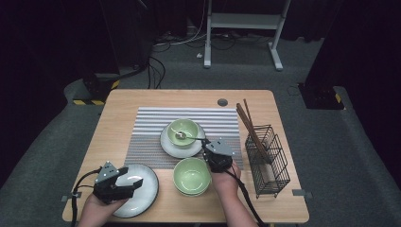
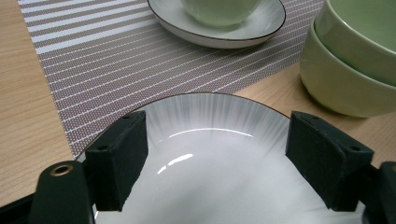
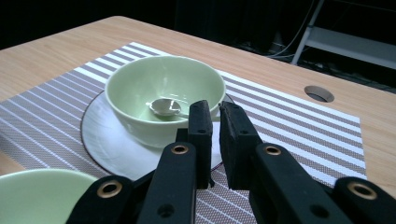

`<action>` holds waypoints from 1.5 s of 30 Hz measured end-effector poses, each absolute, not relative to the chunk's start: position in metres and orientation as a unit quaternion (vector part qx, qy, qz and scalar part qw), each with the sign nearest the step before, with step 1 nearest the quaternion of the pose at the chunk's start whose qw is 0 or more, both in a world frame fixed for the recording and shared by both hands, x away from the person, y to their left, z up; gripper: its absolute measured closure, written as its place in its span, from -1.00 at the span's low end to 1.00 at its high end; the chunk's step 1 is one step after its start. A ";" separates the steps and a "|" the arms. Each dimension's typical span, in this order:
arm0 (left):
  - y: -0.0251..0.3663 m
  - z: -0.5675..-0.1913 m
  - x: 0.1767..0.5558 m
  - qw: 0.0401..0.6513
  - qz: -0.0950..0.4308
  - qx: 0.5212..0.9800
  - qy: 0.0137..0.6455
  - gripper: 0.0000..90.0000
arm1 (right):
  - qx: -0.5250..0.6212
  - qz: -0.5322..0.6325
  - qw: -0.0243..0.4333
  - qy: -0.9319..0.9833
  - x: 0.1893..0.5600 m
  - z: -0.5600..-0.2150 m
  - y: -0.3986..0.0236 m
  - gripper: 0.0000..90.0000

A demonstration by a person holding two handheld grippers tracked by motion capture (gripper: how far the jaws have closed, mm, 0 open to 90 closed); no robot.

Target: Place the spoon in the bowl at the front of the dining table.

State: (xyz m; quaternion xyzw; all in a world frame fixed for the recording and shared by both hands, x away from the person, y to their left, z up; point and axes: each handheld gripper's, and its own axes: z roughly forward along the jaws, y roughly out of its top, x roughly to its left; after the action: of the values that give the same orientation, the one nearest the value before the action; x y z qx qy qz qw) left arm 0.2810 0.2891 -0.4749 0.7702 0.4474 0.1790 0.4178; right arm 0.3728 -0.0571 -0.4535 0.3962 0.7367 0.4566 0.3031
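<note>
Our right gripper (image 3: 215, 114) has its jaws nearly pressed together around the thin handle of the spoon (image 3: 164, 107), whose metal head lies in the green bowl (image 3: 159, 88) just ahead of the jaws; whether the pads truly bite the handle we cannot tell. We judge the spoon light, stiff and slippery (polished metal on smooth glaze), so the hold belongs on the handle near the bowl's rim, squarely across it. Bowl and the saucer (image 3: 107, 140) beneath it look fragile. Our left gripper (image 2: 215, 154) hangs spread over the white plate (image 2: 210, 140) directly below it, pinching nothing.
</note>
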 end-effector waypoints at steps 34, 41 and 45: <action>0.290 -0.477 0.282 0.413 0.173 0.776 0.445 -0.52 | 0.442 0.425 0.324 0.720 0.430 -0.461 -0.057 0.70; 0.291 -0.476 0.282 0.413 0.174 0.775 0.445 -0.52 | 0.446 0.421 0.327 0.719 0.439 -0.460 -0.055 0.72; 0.292 -0.477 0.282 0.413 0.174 0.775 0.446 -0.51 | 0.450 0.418 0.326 0.719 0.443 -0.461 -0.055 0.71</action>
State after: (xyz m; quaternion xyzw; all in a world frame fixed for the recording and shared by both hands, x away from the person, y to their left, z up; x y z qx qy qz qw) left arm 0.2820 0.2918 -0.4766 0.7748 0.4461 0.1739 0.4129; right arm 0.4427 -0.0549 -0.4605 0.4496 0.7189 0.4181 0.3261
